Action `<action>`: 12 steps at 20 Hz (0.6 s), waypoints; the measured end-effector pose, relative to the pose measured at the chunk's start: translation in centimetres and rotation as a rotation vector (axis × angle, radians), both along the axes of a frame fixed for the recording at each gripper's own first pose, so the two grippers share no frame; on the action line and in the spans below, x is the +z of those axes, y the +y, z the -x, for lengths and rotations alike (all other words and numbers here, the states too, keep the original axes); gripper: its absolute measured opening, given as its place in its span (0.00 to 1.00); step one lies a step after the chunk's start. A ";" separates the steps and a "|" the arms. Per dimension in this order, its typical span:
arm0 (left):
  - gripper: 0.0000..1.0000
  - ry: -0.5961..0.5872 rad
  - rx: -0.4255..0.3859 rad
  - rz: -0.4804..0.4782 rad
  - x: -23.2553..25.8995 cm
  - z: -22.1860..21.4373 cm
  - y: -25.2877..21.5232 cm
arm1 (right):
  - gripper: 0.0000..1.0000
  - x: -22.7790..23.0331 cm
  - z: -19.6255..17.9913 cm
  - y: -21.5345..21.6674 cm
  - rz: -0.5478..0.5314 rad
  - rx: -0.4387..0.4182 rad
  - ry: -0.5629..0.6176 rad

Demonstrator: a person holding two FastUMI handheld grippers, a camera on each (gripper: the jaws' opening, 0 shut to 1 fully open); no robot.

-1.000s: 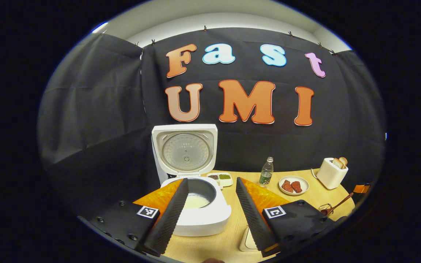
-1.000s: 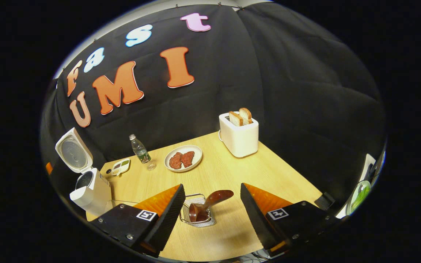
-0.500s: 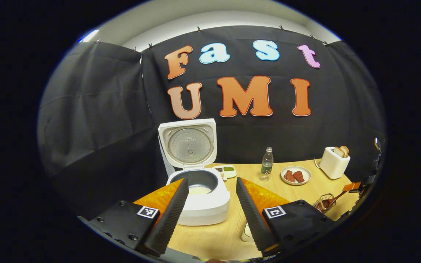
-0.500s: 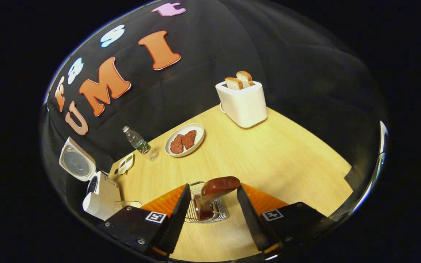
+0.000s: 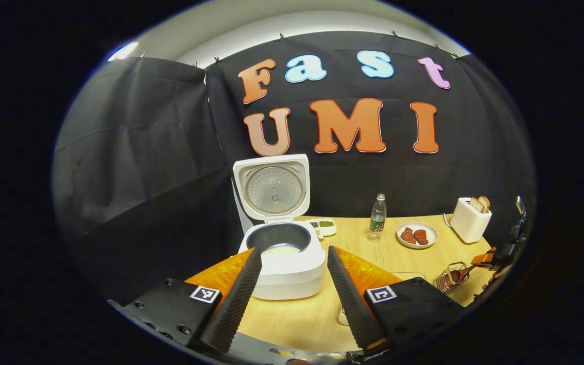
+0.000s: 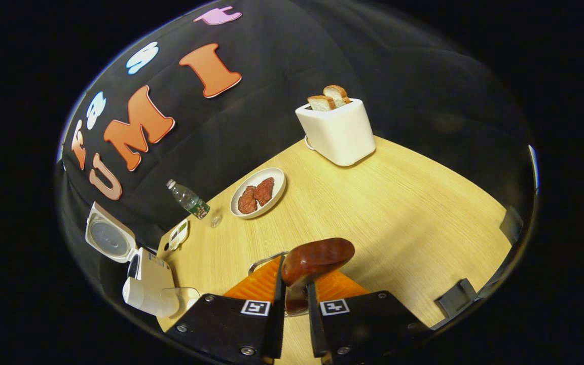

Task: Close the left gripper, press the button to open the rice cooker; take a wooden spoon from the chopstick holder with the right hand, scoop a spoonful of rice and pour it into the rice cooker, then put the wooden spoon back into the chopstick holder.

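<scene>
Done: rice cooker (image 5: 284, 253) lid up. My right gripper (image 6: 294, 299) clamped on wooden spoon (image 6: 312, 258), standing in chopstick holder (image 5: 449, 276). Left gripper (image 5: 289, 289) apart, idle. Left: scooping, pouring, returning.

Left gripper view is sitting low off the table's (image 5: 403, 253) near edge, facing level toward the back wall, with the open rice cooker (image 5: 282, 253) dead ahead at mid-range between its own fingers.

Right gripper view is riding higher at the right end, tilting down and rolled, looking across the tabletop (image 6: 398, 203) toward the far corner; the wooden spoon (image 6: 315, 256) is sitting very close to the lens.

Both views are sharing the rice cooker (image 6: 145, 274), bottle (image 5: 377, 215) (image 6: 190, 201), plate (image 5: 416, 234) (image 6: 257, 192) and toaster (image 5: 469, 219) (image 6: 336, 129). Left gripper view is also catching the right gripper (image 5: 489, 256) far off at its right edge.
</scene>
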State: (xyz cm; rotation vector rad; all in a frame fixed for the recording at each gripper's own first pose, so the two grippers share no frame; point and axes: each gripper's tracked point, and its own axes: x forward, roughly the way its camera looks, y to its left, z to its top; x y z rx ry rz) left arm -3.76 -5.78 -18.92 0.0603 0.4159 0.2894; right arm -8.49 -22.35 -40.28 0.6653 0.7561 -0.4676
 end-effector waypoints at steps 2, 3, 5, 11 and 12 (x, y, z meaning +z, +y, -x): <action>0.89 -0.003 0.002 0.004 0.1 0.0 0.2 | 0.19 0.7 -0.1 0.3 0.012 0.010 -0.011; 0.89 -0.007 0.003 0.004 0.2 -0.1 0.3 | 0.18 1.3 -0.2 0.3 0.024 0.021 -0.022; 0.90 -0.021 0.002 0.012 0.4 -0.3 0.7 | 0.17 2.9 -0.7 -0.2 0.061 0.018 -0.054; 0.90 -0.044 0.030 0.036 0.4 -0.1 3.3 | 0.10 8.6 -2.0 -0.1 0.176 0.035 -0.134; 0.90 -0.046 0.038 0.037 0.3 0.0 4.0 | 0.14 9.8 -2.4 0.1 0.185 0.036 -0.152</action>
